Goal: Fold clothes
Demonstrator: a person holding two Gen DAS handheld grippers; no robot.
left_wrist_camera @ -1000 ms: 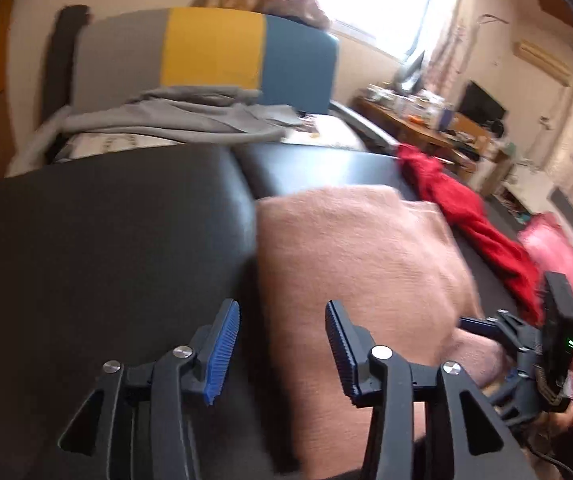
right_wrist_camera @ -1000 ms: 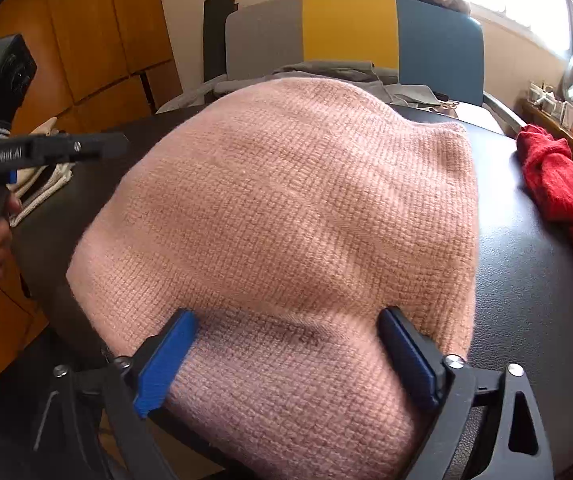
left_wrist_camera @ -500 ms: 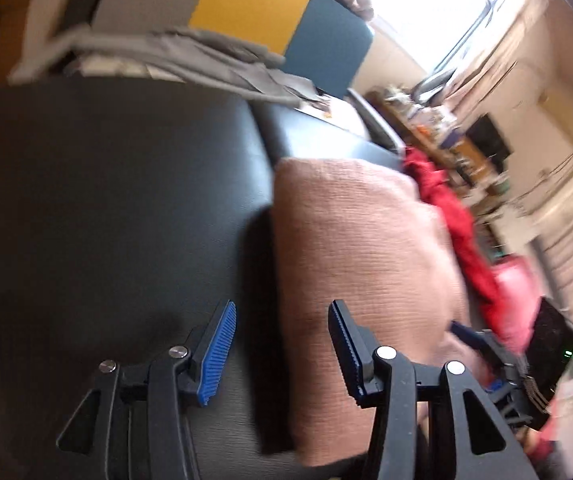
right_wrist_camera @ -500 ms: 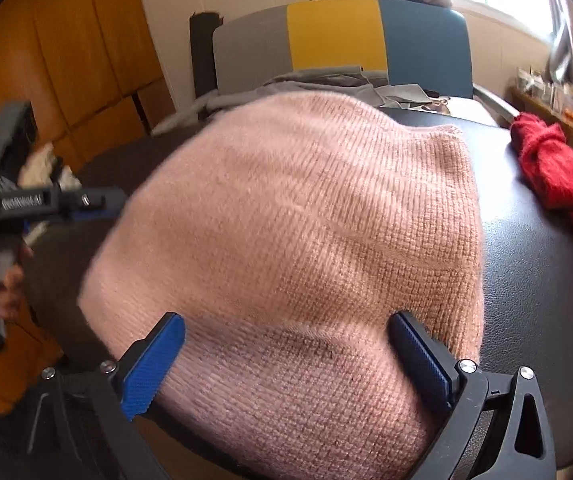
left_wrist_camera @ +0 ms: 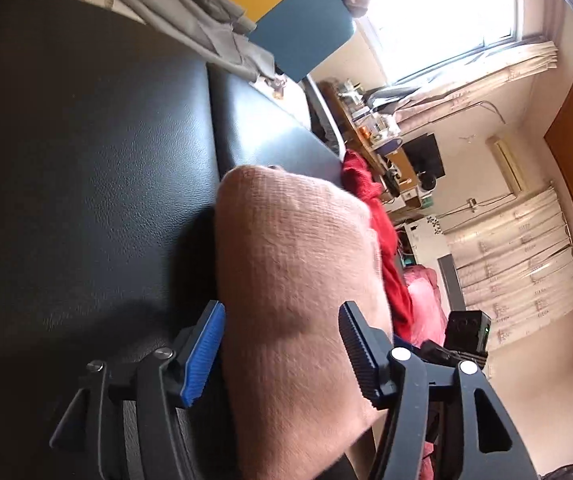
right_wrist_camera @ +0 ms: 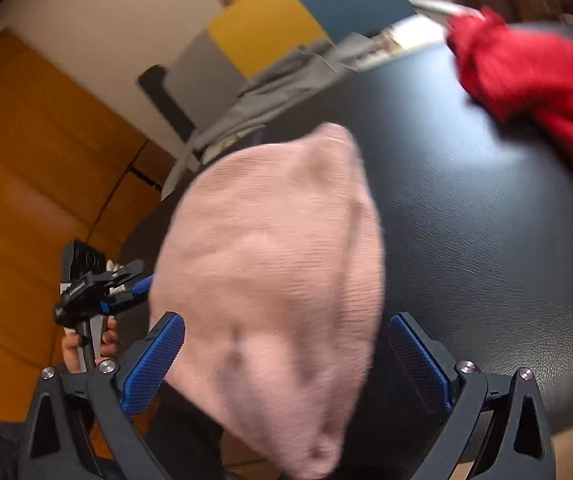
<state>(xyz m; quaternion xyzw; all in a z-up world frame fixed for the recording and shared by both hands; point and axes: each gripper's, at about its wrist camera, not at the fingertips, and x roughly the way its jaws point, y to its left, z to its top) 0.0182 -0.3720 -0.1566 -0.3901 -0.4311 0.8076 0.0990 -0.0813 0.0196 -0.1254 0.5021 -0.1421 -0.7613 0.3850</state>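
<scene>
Now both hands are lining up on the folded pink knitted sweater (left_wrist_camera: 298, 292) lying on the black padded leather bench (left_wrist_camera: 86, 168); the left gripper (left_wrist_camera: 282, 350), jaws just widening, is straddling its near end ungripped; the right gripper (right_wrist_camera: 286, 360) is gaping likewise; red knit garment (right_wrist_camera: 526, 80) at two o'clock is waiting; next, closing squarely on the fold.

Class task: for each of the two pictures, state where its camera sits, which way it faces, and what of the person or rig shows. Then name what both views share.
Left wrist: on the left gripper, jaws just widened around the pink knit; faces across the black cushion toward the window; right gripper at right.
Right wrist: on the right gripper, open; faces the striped headboard; left gripper and hand at left.
Shared: pink knit, red garment, grey garment.
</scene>
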